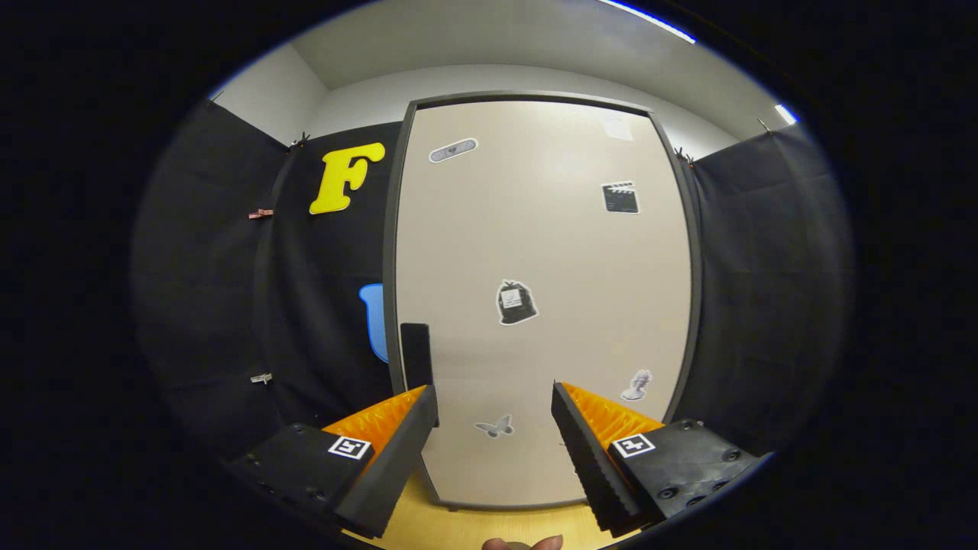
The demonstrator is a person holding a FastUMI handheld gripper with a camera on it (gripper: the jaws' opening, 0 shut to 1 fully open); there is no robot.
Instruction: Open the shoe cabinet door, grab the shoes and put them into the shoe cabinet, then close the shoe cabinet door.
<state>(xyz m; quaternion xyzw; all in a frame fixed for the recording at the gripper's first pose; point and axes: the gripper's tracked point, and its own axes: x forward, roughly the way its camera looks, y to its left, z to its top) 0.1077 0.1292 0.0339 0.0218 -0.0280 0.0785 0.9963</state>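
Facing one closed shoe cabinet door [535, 252] bearing one dark handle [416, 355] and six stickers, the tongs [495, 401] gape released.

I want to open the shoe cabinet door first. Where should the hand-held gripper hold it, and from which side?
Probably at the dark handle on the left edge of the cabinet door. It is a narrow upright piece, so come straight from the front with the open hand-held gripper, one finger on each side of it.

Hand-held gripper [495, 397] fingers spread, nothing between; closed shoe cabinet door [542, 252] ahead, black handle [416, 355] by left finger.
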